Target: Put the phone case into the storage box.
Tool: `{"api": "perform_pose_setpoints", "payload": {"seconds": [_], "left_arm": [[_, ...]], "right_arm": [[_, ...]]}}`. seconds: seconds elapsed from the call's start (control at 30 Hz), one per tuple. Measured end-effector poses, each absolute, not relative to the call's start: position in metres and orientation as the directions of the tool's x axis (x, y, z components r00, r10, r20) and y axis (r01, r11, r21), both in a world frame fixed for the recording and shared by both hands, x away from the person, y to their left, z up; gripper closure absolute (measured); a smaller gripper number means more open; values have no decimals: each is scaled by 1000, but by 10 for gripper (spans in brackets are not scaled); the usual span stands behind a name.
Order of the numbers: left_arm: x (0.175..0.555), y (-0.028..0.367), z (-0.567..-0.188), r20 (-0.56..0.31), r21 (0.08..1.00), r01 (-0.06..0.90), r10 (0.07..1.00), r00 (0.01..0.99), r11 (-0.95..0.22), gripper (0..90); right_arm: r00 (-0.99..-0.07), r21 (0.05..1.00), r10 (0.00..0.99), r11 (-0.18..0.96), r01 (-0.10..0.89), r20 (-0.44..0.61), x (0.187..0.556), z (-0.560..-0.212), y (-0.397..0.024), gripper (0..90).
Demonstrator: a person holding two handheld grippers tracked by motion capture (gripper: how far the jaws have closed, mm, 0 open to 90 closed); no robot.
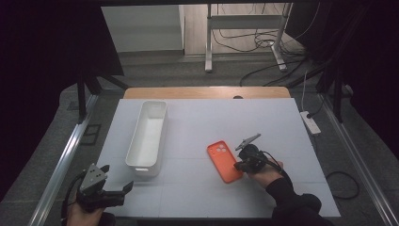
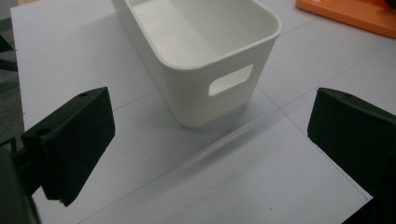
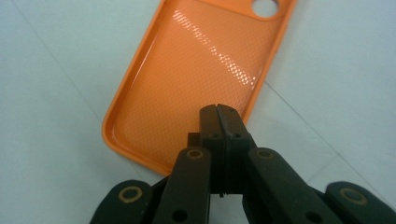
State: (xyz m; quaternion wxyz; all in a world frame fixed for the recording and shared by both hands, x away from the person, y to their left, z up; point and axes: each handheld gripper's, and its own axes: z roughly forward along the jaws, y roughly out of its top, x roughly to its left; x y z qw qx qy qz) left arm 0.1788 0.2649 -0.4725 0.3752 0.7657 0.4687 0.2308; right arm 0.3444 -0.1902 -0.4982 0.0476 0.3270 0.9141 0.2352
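Right claw (image 3: 218,109) pinched together at phone case's (image 3: 196,70) near edge; grip uncertain.
Case looks light, bendy, slick: take the rim. Left claw (image 1: 123,187) wide open, empty.

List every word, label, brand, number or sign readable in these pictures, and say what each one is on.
None can be read.
The orange phone case shows a woven texture inside and a camera cutout, no lettering.
The white bin is plain, with a handle slot and no label.
The black tongs, left and right, bear screws and holes, no markings.
The white table surface carries thin grid lines, no print.
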Motion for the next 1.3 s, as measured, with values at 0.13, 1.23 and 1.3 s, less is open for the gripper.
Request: {"api": "perform_pose_setpoints", "payload": {"seconds": [0.13, 1.23, 1.3], "left_arm": [[179, 265, -472, 3, 790, 545, 891, 455, -281, 17], [179, 264, -473, 7, 789, 544, 889, 457, -286, 18], [179, 264, -473, 6, 789, 544, 889, 457, -286, 18]], "right_arm": [[-772, 462, 633, 670, 581, 53, 348, -498, -196, 894], [-657, 503, 753, 560, 658, 21, 362, -497, -199, 0], [-658, 499, 753, 564, 658, 16, 362, -497, -198, 0]]}}
